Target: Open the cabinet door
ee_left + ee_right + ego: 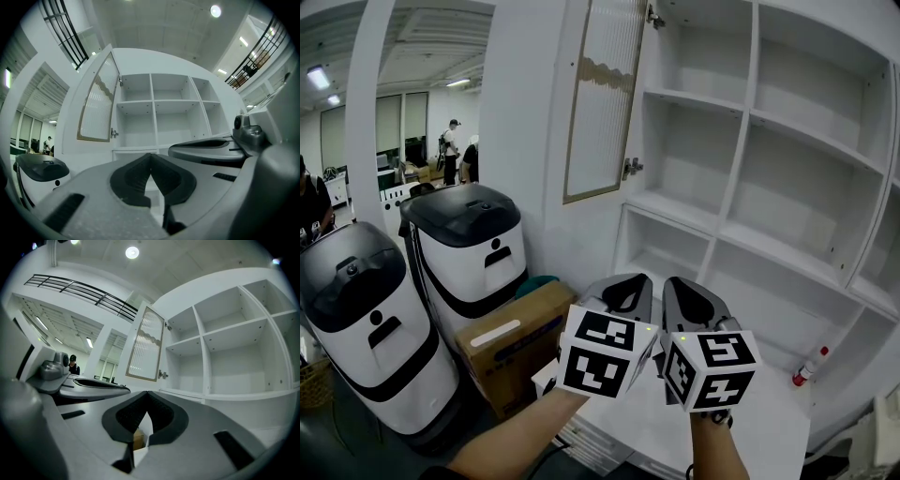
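The cabinet door (600, 103), ribbed glass in a light wood frame, stands swung wide to the left of the white shelf cabinet (741, 122), whose compartments are bare. It also shows in the left gripper view as the door (98, 105) and in the right gripper view as the door (145, 345). My left gripper (628, 281) and right gripper (680, 283) are held side by side low in front of the cabinet, apart from the door. The left gripper (150, 155) is shut with nothing in it. The right gripper (148, 393) is likewise shut and holds nothing.
Two white-and-black machines (473, 244) (366, 319) stand at the left with a cardboard box (511, 342) beside them. A red-capped bottle (809, 367) lies on the low white counter (769, 431) at the right. People (450, 150) stand far back.
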### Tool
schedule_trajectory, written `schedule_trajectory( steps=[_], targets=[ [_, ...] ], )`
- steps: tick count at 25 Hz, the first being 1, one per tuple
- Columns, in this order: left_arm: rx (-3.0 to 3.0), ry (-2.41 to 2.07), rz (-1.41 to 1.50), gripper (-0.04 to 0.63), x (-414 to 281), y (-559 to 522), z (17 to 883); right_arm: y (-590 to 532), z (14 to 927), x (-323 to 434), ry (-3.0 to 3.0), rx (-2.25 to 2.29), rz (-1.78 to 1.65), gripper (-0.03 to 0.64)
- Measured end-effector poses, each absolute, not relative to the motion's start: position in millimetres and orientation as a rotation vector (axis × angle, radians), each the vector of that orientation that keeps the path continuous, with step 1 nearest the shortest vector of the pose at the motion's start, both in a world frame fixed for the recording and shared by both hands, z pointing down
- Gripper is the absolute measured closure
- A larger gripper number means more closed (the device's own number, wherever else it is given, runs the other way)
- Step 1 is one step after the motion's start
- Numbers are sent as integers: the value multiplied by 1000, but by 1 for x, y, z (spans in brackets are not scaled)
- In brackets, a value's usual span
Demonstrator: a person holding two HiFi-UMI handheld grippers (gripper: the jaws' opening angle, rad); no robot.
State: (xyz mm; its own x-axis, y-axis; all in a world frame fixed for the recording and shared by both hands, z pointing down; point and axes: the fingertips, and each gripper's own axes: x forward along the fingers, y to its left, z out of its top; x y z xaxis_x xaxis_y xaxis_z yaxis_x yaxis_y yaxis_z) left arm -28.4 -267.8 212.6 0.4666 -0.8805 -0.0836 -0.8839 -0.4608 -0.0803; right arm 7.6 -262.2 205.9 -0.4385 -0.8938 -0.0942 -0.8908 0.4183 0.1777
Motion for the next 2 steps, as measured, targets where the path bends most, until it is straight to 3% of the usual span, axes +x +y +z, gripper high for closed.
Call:
schedule_trajectory(
  steps=[2],
  targets=[
    [-2592,1566,46,584,-29,-267,213,-262,206,7,-2631,1657,-317,598]
  ],
)
